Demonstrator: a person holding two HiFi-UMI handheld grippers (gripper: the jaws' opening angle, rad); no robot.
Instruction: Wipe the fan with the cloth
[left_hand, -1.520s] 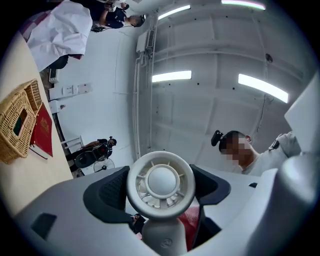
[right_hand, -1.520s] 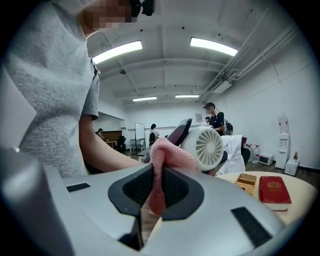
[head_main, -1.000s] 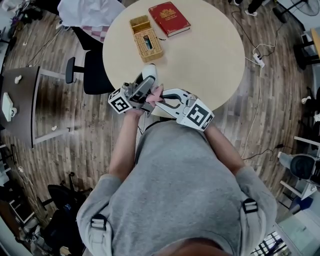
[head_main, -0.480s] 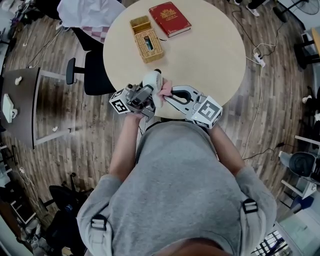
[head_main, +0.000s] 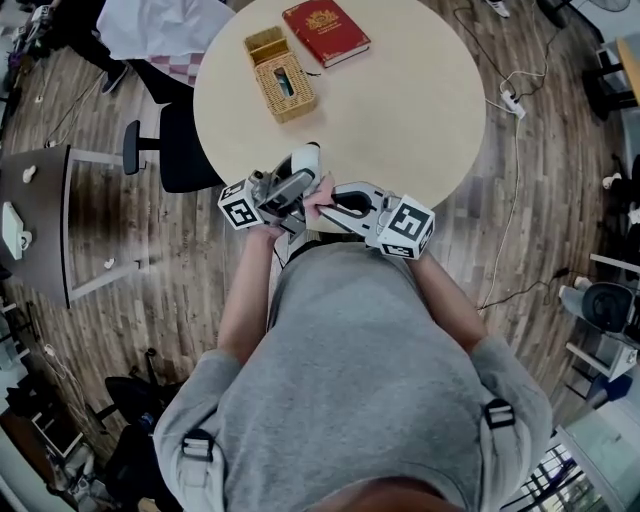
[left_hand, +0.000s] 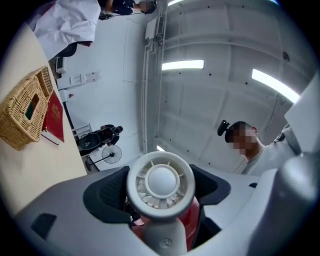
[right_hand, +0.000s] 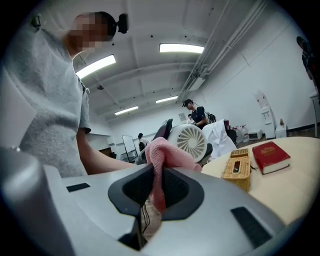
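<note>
A small white hand fan (head_main: 300, 167) is held over the near edge of the round table (head_main: 400, 110). My left gripper (head_main: 292, 190) is shut on the fan's handle; in the left gripper view the round fan head (left_hand: 160, 182) stands upright between the jaws. My right gripper (head_main: 322, 202) is shut on a pink cloth (head_main: 314, 196). In the right gripper view the pink cloth (right_hand: 164, 159) bulges out of the jaws and lies against the lower left of the fan's grille (right_hand: 190, 141).
A wicker box (head_main: 275, 76) and a red book (head_main: 325, 30) lie on the far part of the table. A black chair (head_main: 170, 150) stands at the table's left, a dark desk (head_main: 35, 215) further left. Cables and a power strip (head_main: 508, 100) lie on the floor at right.
The fan and both grippers have shifted slightly; the right gripper with the cloth has drawn closer to the fan, and the cloth now rests against it.
</note>
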